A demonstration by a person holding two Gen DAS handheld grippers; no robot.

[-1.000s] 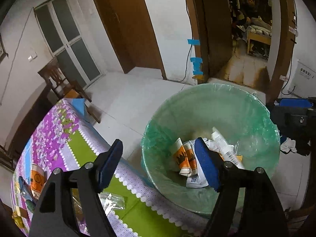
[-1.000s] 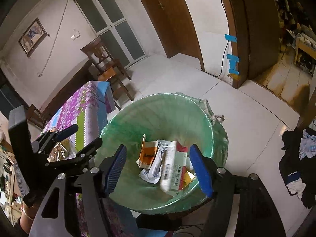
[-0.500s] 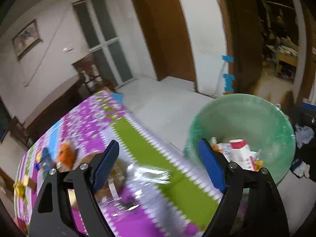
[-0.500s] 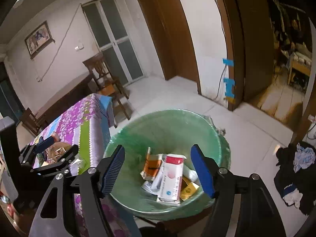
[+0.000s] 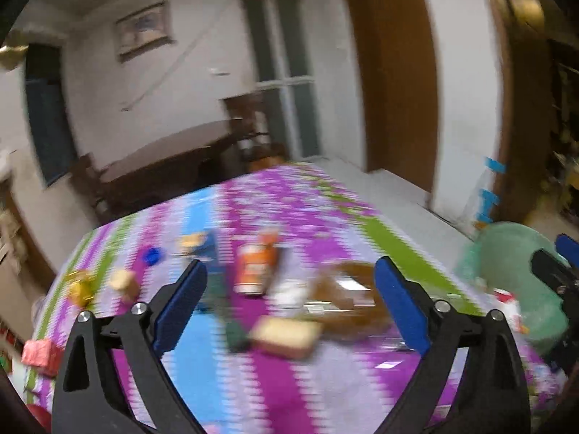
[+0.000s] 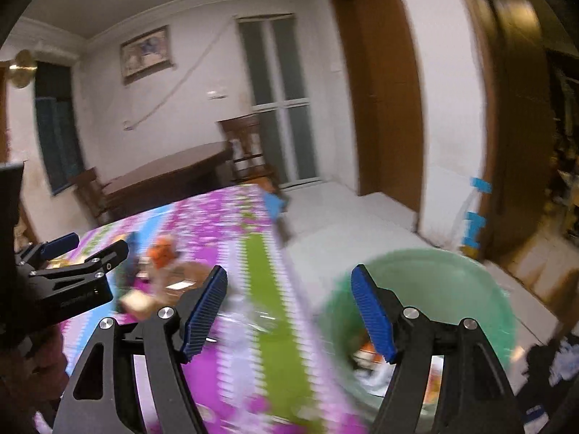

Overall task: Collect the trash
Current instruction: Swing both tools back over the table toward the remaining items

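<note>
Both views are motion-blurred. My left gripper (image 5: pixel 289 271) hangs over the table with its jaws opening and nothing between them. Under it on the purple, green and blue tablecloth (image 5: pixel 275 390) lie an orange packet (image 5: pixel 253 271), a brown clear-topped wrapper (image 5: pixel 347 296) and a tan box (image 5: pixel 286 332). The green-lined bin (image 6: pixel 434 271) stands on the floor past the table's right edge, with trash (image 6: pixel 369 354) inside. My right gripper (image 6: pixel 289 275) is open and empty, between the table edge and the bin. The left gripper (image 6: pixel 83 249) shows at the far left of the right wrist view.
More litter sits on the cloth: a blue cap (image 5: pixel 152 255), a gold wrapper (image 5: pixel 81 285), a red box (image 5: pixel 39 356). A dark wooden table (image 6: pixel 170 170) and a chair (image 6: pixel 246 152) stand behind. Dark clothes (image 6: pixel 557 358) lie on the floor at the right.
Both grippers have swung left from above the bin toward the table. The bin has slid to the right in both views. The left jaws have spread wider.
</note>
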